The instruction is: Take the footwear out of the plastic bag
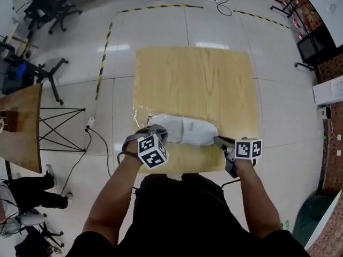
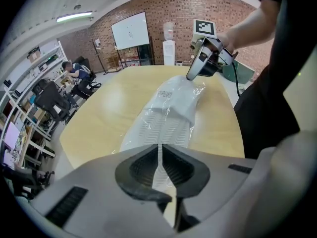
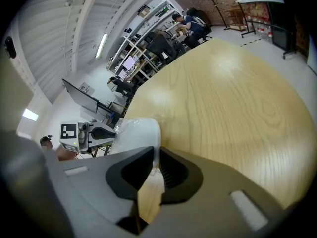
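Note:
A white shoe (image 1: 185, 129) lies inside a clear plastic bag (image 1: 143, 118) near the front edge of the light wooden table (image 1: 193, 79). My left gripper (image 1: 159, 131) is at the bag's left end, and its jaws are shut on the thin plastic (image 2: 159, 148), with the shoe's ribbed sole (image 2: 163, 125) just beyond. My right gripper (image 1: 218, 140) is at the shoe's right end, shut on a fold of the bag (image 3: 156, 158). The shoe (image 3: 139, 129) bulges just past those jaws. Each gripper view shows the opposite gripper (image 2: 190, 76) (image 3: 116, 132) at the far end.
The table's front edge runs right below both grippers, against the person's body. A darker side table (image 1: 21, 125) and a cable (image 1: 99, 143) are on the floor at the left. Office chairs (image 1: 51, 7) and yellow-black floor tape (image 1: 104, 52) lie beyond.

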The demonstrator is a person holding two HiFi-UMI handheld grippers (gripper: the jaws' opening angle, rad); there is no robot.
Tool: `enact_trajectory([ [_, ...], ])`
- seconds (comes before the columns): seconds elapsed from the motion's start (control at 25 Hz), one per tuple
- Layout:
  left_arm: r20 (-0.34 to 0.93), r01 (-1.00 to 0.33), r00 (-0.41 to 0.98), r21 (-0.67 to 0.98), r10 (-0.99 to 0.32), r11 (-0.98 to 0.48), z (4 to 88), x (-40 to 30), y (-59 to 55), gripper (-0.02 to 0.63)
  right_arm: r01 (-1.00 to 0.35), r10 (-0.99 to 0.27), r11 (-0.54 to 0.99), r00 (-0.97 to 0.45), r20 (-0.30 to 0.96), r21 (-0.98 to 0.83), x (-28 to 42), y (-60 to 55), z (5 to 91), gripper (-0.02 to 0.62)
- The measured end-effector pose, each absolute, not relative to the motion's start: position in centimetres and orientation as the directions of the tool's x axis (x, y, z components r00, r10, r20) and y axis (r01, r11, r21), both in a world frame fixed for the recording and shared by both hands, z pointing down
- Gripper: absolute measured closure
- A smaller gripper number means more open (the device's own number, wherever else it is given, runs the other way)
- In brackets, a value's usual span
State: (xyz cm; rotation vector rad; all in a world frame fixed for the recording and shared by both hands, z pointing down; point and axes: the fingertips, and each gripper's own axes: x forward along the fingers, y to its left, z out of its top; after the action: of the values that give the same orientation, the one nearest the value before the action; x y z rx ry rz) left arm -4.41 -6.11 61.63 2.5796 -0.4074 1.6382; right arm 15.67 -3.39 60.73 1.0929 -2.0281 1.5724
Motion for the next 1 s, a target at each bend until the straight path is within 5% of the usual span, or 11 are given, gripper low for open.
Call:
enact_trajectory([
  [1.0,0.915,-0.296,0.353,-0.09,-0.197,-0.951,61.6,-8.1,-2.4,0.575,-0.827,-0.339,0.191,-0.56,0.756,-0.528,16.1,-3.1,60.7,0.551],
])
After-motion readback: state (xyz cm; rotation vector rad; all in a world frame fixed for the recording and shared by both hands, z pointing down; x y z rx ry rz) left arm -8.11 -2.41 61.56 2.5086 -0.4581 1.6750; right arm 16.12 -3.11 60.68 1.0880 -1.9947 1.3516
